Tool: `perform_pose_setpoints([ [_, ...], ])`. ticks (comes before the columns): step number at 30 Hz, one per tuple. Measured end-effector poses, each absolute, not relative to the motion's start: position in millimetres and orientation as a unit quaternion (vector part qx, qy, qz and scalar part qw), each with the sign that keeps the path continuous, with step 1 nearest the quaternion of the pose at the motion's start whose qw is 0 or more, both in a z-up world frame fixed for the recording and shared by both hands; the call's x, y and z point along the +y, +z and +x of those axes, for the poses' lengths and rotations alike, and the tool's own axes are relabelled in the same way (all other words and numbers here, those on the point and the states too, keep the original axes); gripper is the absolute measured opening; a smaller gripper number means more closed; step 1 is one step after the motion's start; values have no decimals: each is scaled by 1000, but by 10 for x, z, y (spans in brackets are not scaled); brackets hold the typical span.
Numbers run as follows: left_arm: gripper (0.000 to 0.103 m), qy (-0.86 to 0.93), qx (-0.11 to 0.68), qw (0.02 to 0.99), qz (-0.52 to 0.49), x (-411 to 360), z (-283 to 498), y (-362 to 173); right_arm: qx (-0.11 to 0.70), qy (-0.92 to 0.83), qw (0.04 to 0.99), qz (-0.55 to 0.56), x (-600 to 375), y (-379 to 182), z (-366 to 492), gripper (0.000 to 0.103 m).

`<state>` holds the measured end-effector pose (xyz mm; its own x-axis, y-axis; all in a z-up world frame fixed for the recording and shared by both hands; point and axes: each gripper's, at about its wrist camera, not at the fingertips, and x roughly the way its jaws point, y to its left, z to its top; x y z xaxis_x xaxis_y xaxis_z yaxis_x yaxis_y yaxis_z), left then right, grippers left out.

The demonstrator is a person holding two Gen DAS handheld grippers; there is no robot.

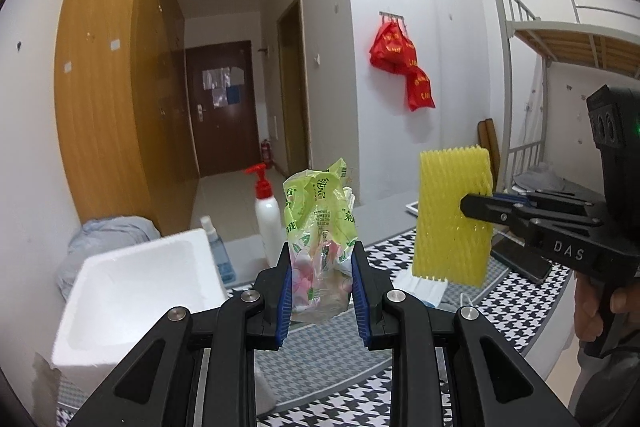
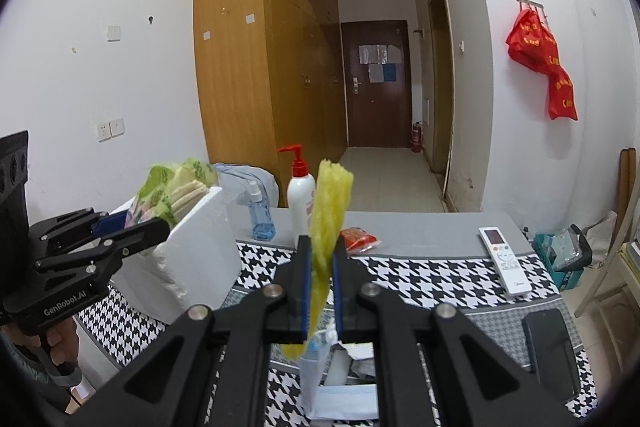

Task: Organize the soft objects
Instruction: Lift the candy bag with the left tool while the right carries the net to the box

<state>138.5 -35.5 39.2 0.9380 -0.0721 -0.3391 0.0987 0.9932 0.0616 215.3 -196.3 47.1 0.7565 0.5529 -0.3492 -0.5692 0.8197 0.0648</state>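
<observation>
My left gripper is shut on a green plastic tissue pack, held upright above the table beside the white foam box. In the right wrist view the left gripper holds that pack at the foam box's near rim. My right gripper is shut on a yellow foam net sleeve, seen edge-on. In the left wrist view the right gripper holds the sleeve flat-on above the table. A blue face mask lies on the houndstooth cloth below it.
A white pump bottle with a red cap and a small blue spray bottle stand at the table's back. A red packet, a white remote and a black phone lie on the right. Grey cloth sits behind the box.
</observation>
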Motion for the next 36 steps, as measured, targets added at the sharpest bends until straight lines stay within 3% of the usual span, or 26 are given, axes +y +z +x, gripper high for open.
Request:
perform_pose_setpoints([
  [36, 27, 84, 144, 986, 33, 450, 1127, 607, 140, 397, 906, -45, -996, 750, 2116, 12],
])
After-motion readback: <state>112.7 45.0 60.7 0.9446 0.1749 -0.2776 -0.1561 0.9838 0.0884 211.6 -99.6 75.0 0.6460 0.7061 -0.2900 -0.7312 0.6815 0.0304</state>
